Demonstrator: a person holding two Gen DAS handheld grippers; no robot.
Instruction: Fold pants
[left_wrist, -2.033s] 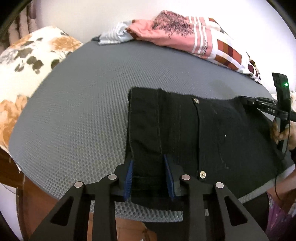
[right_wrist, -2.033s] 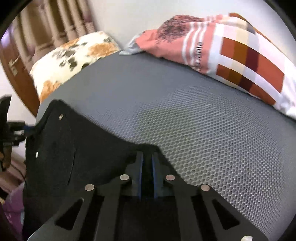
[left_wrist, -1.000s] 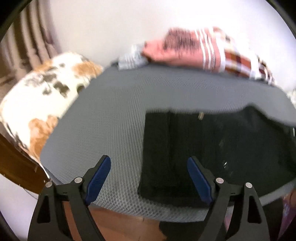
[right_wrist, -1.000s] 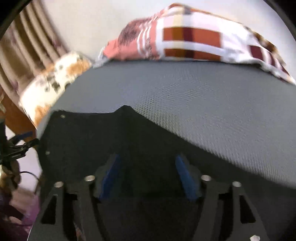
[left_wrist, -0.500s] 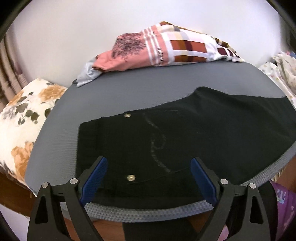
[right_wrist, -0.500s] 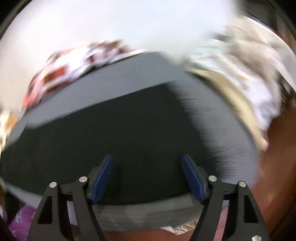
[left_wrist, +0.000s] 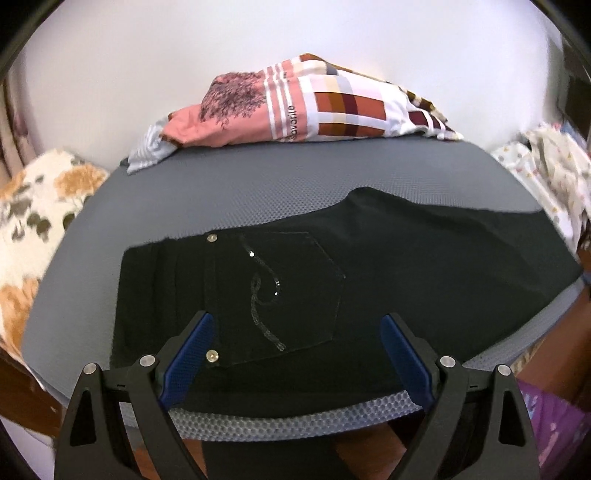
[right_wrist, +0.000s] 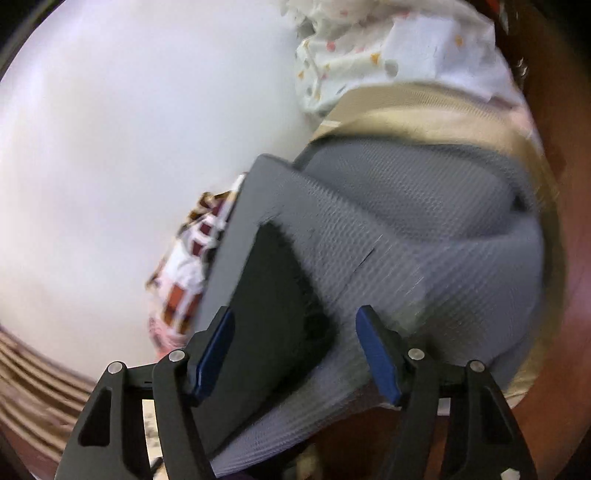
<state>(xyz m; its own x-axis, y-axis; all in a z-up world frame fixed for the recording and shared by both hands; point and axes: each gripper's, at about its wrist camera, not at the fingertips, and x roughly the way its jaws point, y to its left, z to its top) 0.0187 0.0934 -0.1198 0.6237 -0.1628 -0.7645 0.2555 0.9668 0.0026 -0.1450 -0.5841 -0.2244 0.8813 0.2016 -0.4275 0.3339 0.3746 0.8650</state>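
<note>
One grey mesh-covered mattress (left_wrist: 258, 192) fills most of the left wrist view, and one pair of black pants (left_wrist: 369, 280) lies flat on it along its near edge, waistband toward the left end and legs running to the right end, where the right wrist view shows the dark cloth (right_wrist: 273, 295) stopping short of the mattress corner (right_wrist: 424, 229). One folded patterned blanket (left_wrist: 314, 110), pink with red and white checks, sits at the far edge against the white wall. One floral pillow (left_wrist: 33, 206) lies off the left end, and one pale printed cloth (left_wrist: 554, 173) lies past the right end. On the pants, one stitched back pocket (left_wrist: 288, 291) carries a sequin swirl, with two metal rivets (left_wrist: 211, 238) beside it. The left gripper (left_wrist: 295, 354) hovers over the near edge with its two blue-padded jaws spread wide, holding nothing. The right gripper (right_wrist: 295, 350), seen blurred and tilted, is likewise spread wide and empty above the leg end
</note>
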